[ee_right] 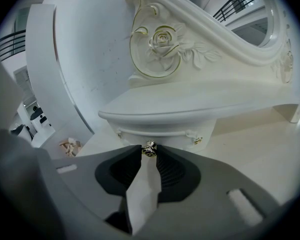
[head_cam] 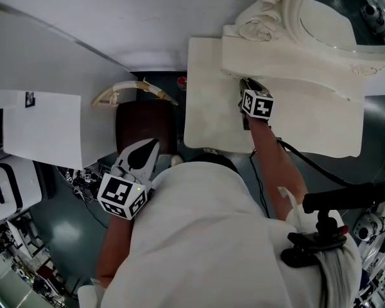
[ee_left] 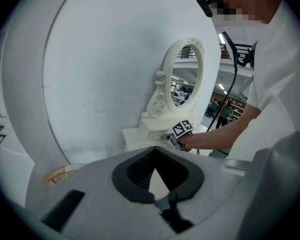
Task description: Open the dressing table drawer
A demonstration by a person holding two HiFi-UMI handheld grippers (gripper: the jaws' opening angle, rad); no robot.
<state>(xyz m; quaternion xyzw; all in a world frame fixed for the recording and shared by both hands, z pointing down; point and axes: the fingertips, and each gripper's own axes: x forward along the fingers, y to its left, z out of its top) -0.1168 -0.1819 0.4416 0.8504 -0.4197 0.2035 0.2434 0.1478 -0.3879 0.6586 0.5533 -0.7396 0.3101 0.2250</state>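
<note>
Presently, drawer [ee_right: 160, 133]: we find a small white drawer with gilt trim at its corners. It sits under the overhanging ledge of the mirror [head_cam: 327, 18] base, at the rear of the dressing table [head_cam: 208, 117] top, with its front tucked beneath that ledge.
knob [ee_right: 149, 149]: small and metal, at the middle of the drawer front.
right gripper [head_cam: 246, 86]: the jaws are drawn in part way, and both pads press on the knob from either side. It points down and forward at the drawer, with the arm stretched across the table top.
dressing table: cream top, bare in front of the drawer, standing against a white curved wall [ee_left: 90, 69].
mirror: oval, in a carved cream frame with a rose and scrollwork, rising directly above the drawer.
left gripper [ee_left: 154, 150]: the jaws are together at the tips with nothing between them. We note it is held well apart from the table, close to the person's side.
stool [head_cam: 146, 126]: dark brown seat with a curved cream back, just left of the table in the head view.
</note>
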